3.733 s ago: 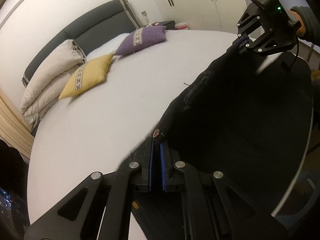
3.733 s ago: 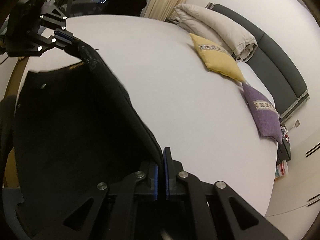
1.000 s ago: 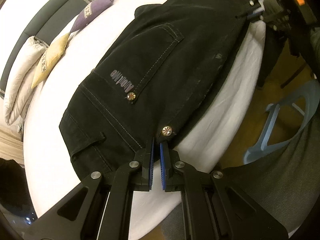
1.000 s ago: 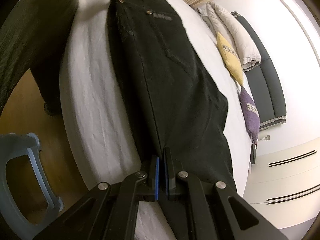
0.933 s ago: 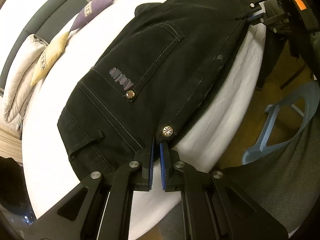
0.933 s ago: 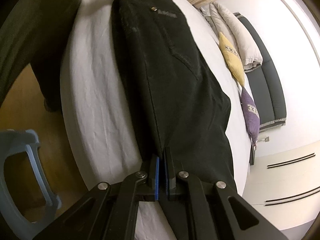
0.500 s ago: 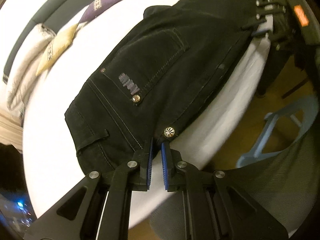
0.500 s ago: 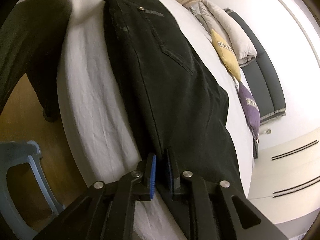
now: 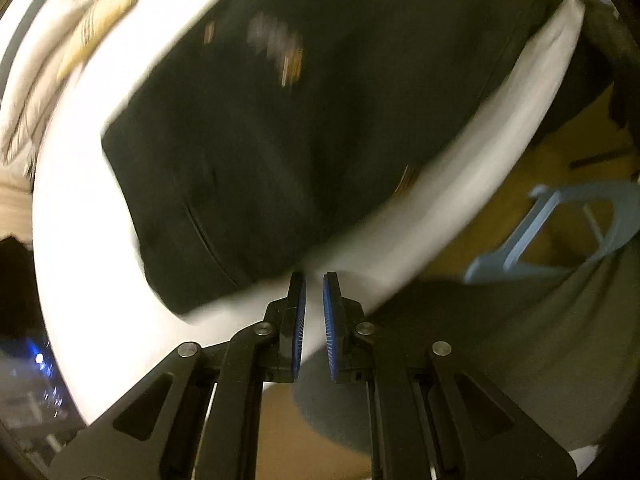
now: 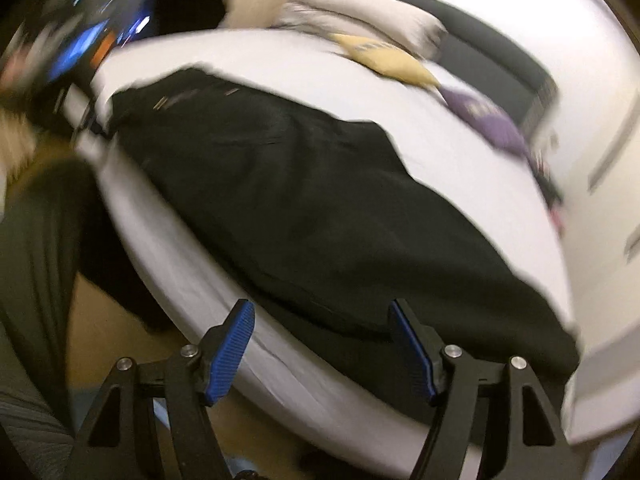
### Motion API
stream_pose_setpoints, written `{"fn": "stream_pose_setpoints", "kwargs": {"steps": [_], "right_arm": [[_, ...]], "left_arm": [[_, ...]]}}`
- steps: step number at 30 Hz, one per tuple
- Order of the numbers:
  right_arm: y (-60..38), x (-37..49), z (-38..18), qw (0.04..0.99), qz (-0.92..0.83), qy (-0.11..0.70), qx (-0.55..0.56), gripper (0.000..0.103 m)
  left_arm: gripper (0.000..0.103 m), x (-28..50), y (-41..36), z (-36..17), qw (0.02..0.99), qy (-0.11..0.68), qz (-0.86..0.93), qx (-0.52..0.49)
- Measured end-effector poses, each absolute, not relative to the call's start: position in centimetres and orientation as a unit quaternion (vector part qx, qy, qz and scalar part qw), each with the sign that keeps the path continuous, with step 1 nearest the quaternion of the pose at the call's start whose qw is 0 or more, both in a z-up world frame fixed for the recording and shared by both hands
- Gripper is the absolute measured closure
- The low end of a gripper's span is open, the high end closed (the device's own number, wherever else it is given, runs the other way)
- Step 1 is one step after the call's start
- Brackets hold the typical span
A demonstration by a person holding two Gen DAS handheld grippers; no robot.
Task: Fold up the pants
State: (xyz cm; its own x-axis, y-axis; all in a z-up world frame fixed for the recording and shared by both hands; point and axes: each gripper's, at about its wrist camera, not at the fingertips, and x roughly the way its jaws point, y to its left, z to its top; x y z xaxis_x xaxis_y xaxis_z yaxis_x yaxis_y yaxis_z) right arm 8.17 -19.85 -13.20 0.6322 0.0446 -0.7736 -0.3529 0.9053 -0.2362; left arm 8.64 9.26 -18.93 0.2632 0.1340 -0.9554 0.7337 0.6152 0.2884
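A: Where have the black denim pants ended up?

B: Flat on the white bed sheet, stretched along the mattress edge nearest us. In the left wrist view the waist end lies just above the left gripper.

A: Is that gripper holding the cloth?

B: No. Its blue pads stand a narrow slit apart with only white sheet and floor showing between them. The picture is badly smeared, so I would call them nearly together and empty, though I cannot be sure of the very tips.

A: And the right gripper?

B: Its jaws are opening, already wide, hovering off the near edge of the pants. The fabric shows in the gap, but neither pad touches it.

A: Anything else in sight?

B: A yellow cushion, a purple cushion, and a pale blue plastic stool on the wooden floor.
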Motion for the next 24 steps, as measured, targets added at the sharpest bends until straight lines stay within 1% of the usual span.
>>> {"fn": "stream_pose_setpoints", "kwargs": {"steps": [3,6,10,13,16,19,22,24], "right_arm": [[-24.4,8.7,-12.9,0.892,0.088,0.436,-0.085,0.031],[-27.5,8.7,-12.4,0.897,0.076,0.434,-0.026,0.031],[-29.8,9.3,-11.1,0.897,0.11,0.421,0.078,0.031],[-30.0,11.4,-10.1,0.891,0.146,0.408,0.137,0.031],[-28.8,14.4,-9.0,0.879,0.19,0.395,0.189,0.031],[-26.9,18.3,-8.6,0.86,0.227,0.406,0.21,0.031],[-24.4,22.7,-10.0,0.831,0.268,0.428,0.236,0.031],[-23.2,26.0,-12.3,0.798,0.292,0.447,0.279,0.031]], "left_arm": [[0.094,8.4,11.2,-19.9,0.684,0.593,-0.183,0.384],[0.094,8.3,12.2,-17.9,0.71,0.584,-0.159,0.361],[0.094,9.3,9.2,-12.1,0.787,0.514,-0.16,0.302],[0.094,10.8,4.3,-10.1,0.82,0.469,-0.194,0.265],[0.094,13.0,-0.9,-11.0,0.827,0.46,-0.218,0.238],[0.094,16.2,-4.3,-13.7,0.818,0.485,-0.213,0.223],[0.094,18.1,-5.4,-15.4,0.818,0.497,-0.203,0.208],[0.094,19.0,-5.2,-16.0,0.82,0.504,-0.198,0.186]]}}
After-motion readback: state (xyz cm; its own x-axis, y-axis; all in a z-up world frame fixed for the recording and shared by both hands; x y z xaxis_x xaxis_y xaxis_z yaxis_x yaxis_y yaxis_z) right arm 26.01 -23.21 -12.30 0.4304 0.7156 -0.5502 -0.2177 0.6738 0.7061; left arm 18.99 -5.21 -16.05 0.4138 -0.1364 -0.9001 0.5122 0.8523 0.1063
